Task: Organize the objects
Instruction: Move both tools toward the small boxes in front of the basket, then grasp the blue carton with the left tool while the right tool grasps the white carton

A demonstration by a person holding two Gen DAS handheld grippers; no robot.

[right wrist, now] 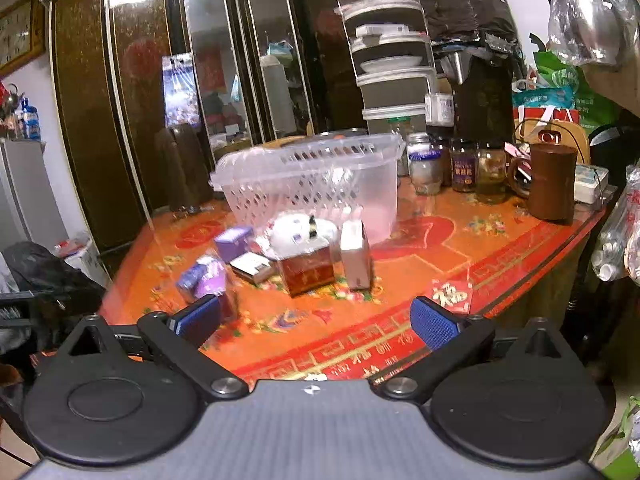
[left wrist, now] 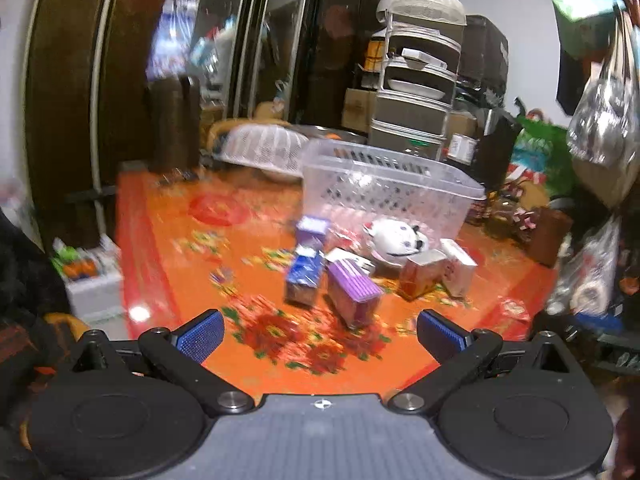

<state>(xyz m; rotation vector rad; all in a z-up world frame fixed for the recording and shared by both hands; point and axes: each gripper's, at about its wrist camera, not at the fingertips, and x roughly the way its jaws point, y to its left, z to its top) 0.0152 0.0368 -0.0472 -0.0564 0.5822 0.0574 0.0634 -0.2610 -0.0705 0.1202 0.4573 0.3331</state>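
A clear plastic basket stands on the orange patterned table. In front of it lie several small boxes: a purple box, a blue box, a small purple box, a brown box, a white box, and a white plush toy. My left gripper is open and empty, just short of the purple box. My right gripper is open and empty above the table's near edge.
Several glass jars and a brown mug stand at the table's right rear. A tiered food cover rack and a white mesh dome sit behind the basket. Dark cabinets line the back. Bags hang at right.
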